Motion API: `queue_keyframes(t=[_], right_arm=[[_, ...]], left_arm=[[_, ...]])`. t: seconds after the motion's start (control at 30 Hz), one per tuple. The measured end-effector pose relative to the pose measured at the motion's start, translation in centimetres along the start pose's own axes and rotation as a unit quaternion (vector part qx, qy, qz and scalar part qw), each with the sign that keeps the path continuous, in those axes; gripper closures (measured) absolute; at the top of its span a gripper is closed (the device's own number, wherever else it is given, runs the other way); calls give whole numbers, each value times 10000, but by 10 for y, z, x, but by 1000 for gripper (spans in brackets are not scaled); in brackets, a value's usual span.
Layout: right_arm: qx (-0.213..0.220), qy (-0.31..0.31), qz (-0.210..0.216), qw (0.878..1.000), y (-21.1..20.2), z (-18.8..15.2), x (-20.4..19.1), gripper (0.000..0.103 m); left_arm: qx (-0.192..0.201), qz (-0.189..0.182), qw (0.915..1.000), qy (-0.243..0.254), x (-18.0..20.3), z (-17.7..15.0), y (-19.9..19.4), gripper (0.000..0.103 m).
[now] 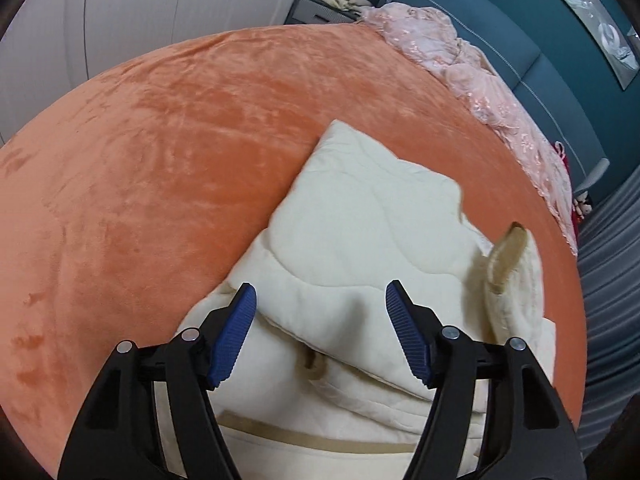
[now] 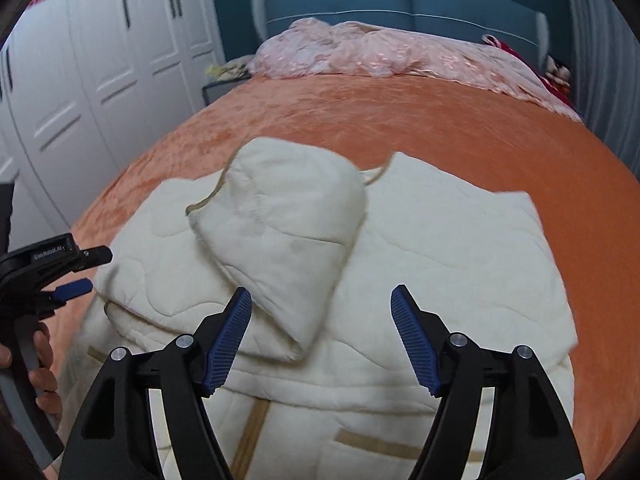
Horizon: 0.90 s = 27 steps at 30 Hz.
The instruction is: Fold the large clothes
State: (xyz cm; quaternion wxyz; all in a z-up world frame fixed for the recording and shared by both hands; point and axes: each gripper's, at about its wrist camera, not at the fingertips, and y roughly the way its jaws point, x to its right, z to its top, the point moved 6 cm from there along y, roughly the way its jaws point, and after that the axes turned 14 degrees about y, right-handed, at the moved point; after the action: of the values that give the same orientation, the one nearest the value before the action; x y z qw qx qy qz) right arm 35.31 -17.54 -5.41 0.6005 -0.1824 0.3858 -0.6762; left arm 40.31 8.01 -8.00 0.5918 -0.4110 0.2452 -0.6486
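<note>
1. Closest to the lens in each wrist view are the blue ribbed pads. The left gripper point(image 1: 320, 320) has its jaws spread wide with nothing between them, just hovering over cloth. Same for the right gripper point(image 2: 320, 320): spread apart and empty.

2. Right under both tools is the cream quilted jacket point(image 2: 420, 264), lying on the orange velvet blanket point(image 1: 160, 140). Looks partly folded already, I'd guess so the bulk stays in one tidy stack.

3. Just ahead of the right gripper's pads the hood point(image 2: 280, 236) lies flopped over the body, its tan drawstring point(image 2: 208, 196) trailing off to the tool's left.

4. Beyond the left gripper and off to its right, a tan-lined cuff point(image 1: 510, 256) sticks up instead of lying flat, so probably that still needs smoothing.

5. Far past both tools, a pink quilt point(image 2: 380, 52) is bunched against the headboard, likely pushed back to free up folding room.
</note>
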Motion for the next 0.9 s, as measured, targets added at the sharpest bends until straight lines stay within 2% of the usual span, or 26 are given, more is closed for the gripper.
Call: queue_keyframes(t=[0.07, 0.13, 0.23, 0.33, 0.4, 0.5, 0.6, 0.7, 0.77, 0.8, 0.83, 0.87, 0.9], right_arm=[[-80, -472, -230, 9986, 22, -5, -21, 36], [0, -351, -444, 9984, 30, 0, -14, 37], [92, 978, -412, 9943, 17, 11, 49, 37], [126, 2176, -364, 9753, -8, 6, 128, 34], [144, 2556, -236, 9664, -21, 0, 158, 32], [-39, 2789, 87, 9603, -23, -5, 177, 31], [-134, 3006, 304, 9532, -17, -4, 180, 31], [-212, 3129, 538, 9480, -10, 2, 173, 35], [-315, 3025, 488, 9514, -2, 7, 166, 53], [-383, 2949, 426, 9538, 3, 11, 161, 80], [-449, 2894, 473, 9550, 5, 14, 156, 93], [-376, 2867, 616, 9553, 0, 20, 150, 93], [-143, 2800, 787, 9567, -14, 27, 145, 93]], left_arm=[[-119, 129, 9998, 65, -7, -6, 9, 39], [-186, 206, 9995, 147, -12, -11, 16, 38], [-187, 227, 9992, 271, -14, -17, 21, 37], [-158, 153, 9992, 328, -17, -19, 22, 37], [-110, -33, 9999, 95, -20, -18, 18, 38], [-76, -533, 9975, -467, -22, -17, 11, 38], [-209, -923, 9916, -877, -19, -16, 11, 39], [-255, -1101, 9875, -1096, -15, -11, 10, 39], [-347, -1161, 9851, -1217, -15, -6, 15, 42], [-402, -1127, 9846, -1271, -17, -4, 19, 47], [-461, -1048, 9852, -1273, -20, -3, 22, 66], [-501, -975, 9862, -1242, -23, -1, 23, 80], [-472, -981, 9865, -1220, -25, 2, 21, 83]])
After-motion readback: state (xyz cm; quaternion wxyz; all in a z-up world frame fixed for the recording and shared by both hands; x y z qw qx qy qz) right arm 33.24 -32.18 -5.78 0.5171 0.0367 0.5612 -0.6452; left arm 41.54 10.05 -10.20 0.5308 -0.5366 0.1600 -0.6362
